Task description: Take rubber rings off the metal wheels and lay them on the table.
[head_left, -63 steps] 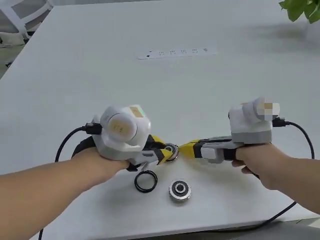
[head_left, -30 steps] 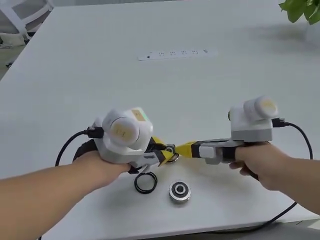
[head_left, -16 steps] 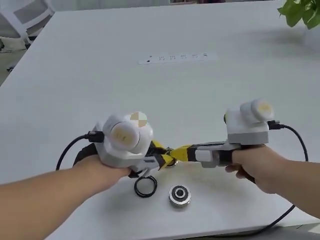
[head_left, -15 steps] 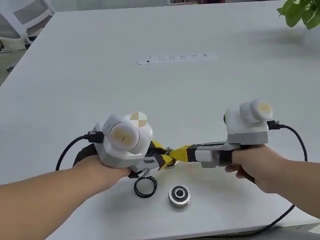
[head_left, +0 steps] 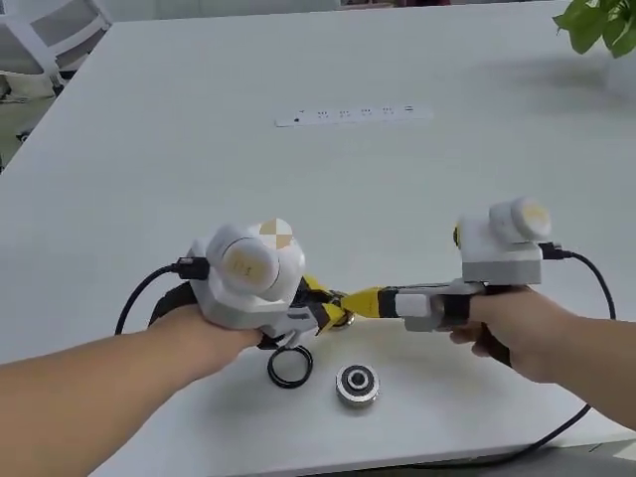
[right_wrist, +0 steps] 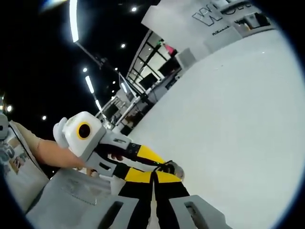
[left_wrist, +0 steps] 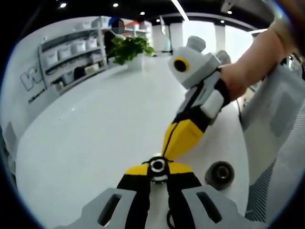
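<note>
My left gripper (head_left: 331, 314) is shut on a small metal wheel (left_wrist: 157, 167) with a black rubber ring around it, held just above the table. My right gripper (head_left: 350, 304) comes in from the right, shut, and its yellow tips pinch the edge of that ring (right_wrist: 164, 167). In the right gripper view my own jaws (right_wrist: 153, 177) are pressed together at the wheel (right_wrist: 175, 170). A loose black rubber ring (head_left: 289, 366) lies on the table below the left gripper. A second metal wheel (head_left: 357, 383) lies flat beside it and also appears in the left gripper view (left_wrist: 219, 174).
The white table (head_left: 199, 159) stretches away ahead. A white power strip (head_left: 353, 114) lies at the far middle. Plant leaves (head_left: 596, 18) hang at the far right corner and a white chair (head_left: 45, 30) stands at the far left. Black cables trail from both grippers near the front edge.
The right gripper has closed the small gap to the left gripper's wheel and its tips now meet it. The loose ring and the second wheel have stayed put.
</note>
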The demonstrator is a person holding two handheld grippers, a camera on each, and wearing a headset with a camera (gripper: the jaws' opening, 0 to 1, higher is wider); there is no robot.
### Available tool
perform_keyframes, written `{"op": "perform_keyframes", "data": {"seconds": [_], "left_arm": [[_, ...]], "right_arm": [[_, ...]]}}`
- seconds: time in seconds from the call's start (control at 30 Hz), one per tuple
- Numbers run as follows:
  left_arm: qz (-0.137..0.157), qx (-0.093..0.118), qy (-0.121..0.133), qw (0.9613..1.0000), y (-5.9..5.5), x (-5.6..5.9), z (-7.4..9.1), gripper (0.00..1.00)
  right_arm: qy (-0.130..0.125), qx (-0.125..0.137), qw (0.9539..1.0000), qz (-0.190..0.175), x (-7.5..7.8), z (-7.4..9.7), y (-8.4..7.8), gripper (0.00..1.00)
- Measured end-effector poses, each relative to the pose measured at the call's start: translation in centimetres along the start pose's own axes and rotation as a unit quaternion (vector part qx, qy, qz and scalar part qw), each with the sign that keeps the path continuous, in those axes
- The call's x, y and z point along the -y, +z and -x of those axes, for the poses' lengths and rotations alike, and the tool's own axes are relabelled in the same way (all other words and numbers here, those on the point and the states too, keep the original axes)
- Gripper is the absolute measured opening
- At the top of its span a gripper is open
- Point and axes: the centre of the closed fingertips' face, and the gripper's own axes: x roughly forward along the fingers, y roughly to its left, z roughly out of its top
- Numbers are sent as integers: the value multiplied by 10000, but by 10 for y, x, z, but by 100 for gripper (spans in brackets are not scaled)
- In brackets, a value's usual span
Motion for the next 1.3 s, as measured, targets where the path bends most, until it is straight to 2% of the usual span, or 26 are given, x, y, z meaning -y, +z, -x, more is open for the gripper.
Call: {"op": "perform_keyframes", "data": {"seconds": [0.2, 0.57, 1.07, 1.3], "left_arm": [[45, -10, 6, 10000, 0, 0, 0, 13], [71, -2, -11, 10000, 0, 0, 0, 13], [80, -2, -19, 10000, 0, 0, -1, 13], [72, 0, -28, 10000, 0, 1, -1, 14]], "right_arm": [[-172, 13, 9998, 71, 4, 0, 1, 0], [153, 5, 9997, -194, -7, 4, 1, 0], [-278, 102, 9996, -25, 7, 0, 6, 0], [-303, 95, 9995, -8, 8, 2, 6, 0]]}}
